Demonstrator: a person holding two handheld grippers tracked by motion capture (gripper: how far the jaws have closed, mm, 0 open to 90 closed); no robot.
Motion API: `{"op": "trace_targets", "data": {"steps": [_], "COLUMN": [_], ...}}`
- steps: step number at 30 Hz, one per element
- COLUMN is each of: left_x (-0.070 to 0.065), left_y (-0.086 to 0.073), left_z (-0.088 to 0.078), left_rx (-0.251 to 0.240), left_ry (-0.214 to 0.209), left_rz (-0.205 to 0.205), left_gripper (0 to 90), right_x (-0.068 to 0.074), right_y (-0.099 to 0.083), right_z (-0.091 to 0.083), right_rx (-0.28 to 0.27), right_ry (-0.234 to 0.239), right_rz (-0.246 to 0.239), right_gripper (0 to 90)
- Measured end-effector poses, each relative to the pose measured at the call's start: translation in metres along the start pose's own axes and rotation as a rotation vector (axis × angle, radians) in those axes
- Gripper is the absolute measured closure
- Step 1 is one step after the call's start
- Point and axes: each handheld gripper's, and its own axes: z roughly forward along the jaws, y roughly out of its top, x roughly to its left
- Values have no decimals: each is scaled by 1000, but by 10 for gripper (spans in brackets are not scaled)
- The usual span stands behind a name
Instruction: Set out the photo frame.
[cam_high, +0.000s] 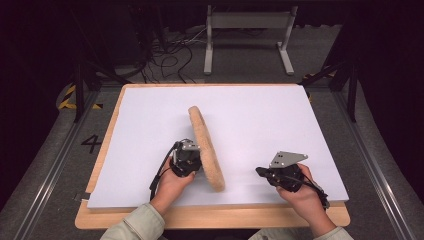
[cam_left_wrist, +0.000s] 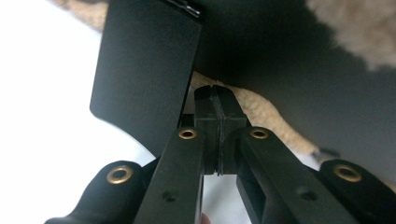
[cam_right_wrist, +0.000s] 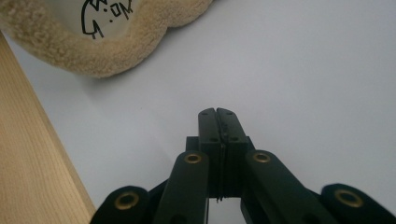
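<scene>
A round tan fleece-rimmed pad (cam_high: 206, 147) stands on edge, leaning, in the middle of the white board (cam_high: 265, 115). My left gripper (cam_high: 194, 162) is right against its left face near the lower end. In the left gripper view the gripper (cam_left_wrist: 216, 93) is shut, nothing showing between its jaws, and its tips meet the fleece rim (cam_left_wrist: 266, 116) under the pad's dark face (cam_left_wrist: 289, 70). A flat black panel (cam_left_wrist: 144, 74) sits beside the left jaw. My right gripper (cam_high: 260, 171) rests shut by the board's front right. In its own view the gripper (cam_right_wrist: 217, 114) points at bare board, with the pad (cam_right_wrist: 93, 51) at upper left.
The board lies on a wooden tabletop (cam_high: 215, 216), whose edge (cam_right_wrist: 32, 154) runs along the left of the right gripper view. Beyond the table, a white metal stand (cam_high: 247, 30) and loose cables (cam_high: 170, 60) are on the floor.
</scene>
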Motion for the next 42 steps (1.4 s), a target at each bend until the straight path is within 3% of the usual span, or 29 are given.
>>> {"op": "trace_targets", "data": {"steps": [2,9,17,23,42], "left_x": [3,3,-1,1,10], "left_y": [-2,-7,-21,-29,-47], "left_z": [-5,-22,-51,-61,-87], "left_rx": [-15,-49,-49,-59,-90], "left_ry": [-15,-19,2,11,48], "left_rz": [-15,-10,-34,-48,-100], "left_gripper": [868,818,793,793,797], "right_x": [3,14,42,60,89], "right_y": [1,9,27,34,52], "right_z": [1,10,37,51,72], "right_rx": [-1,-8,-1,10,-4], "right_ry": [6,34,117,169,260], "right_rz": [-5,-35,-116,-177,-229], "right_gripper": [900,900,900,900,900]}}
